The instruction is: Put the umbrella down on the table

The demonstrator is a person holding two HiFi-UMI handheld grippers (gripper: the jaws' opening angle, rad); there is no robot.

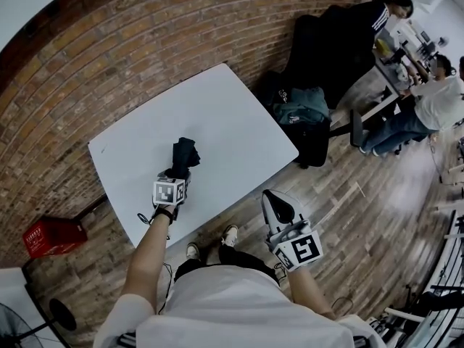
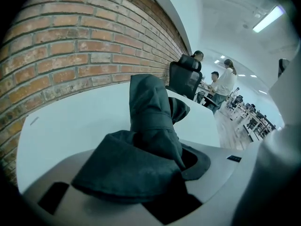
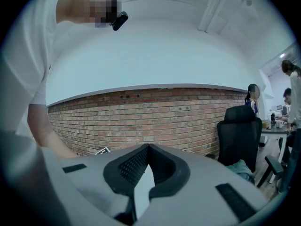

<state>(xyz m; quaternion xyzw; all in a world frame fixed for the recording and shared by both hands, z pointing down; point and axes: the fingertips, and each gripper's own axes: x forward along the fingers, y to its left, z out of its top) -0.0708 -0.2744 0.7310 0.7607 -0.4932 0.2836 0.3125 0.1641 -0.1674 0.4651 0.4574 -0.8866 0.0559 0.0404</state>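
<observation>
Head view: left gripper (image 1: 178, 172) pinches umbrella (image 1: 185, 152) above table (image 1: 225, 114).
Contact unclear; next, lower fully and release. Right gripper (image 1: 272, 198) pressed together, empty.

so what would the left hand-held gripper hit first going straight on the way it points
Probably the white table: the left hand-held gripper points down at it, its gripped umbrella touching first; depth unclear.

Dark teal umbrella (image 1: 185, 154), white table (image 1: 217, 114), red-brown brick wall (image 1: 181, 20), bright red crate (image 1: 52, 236)
</observation>
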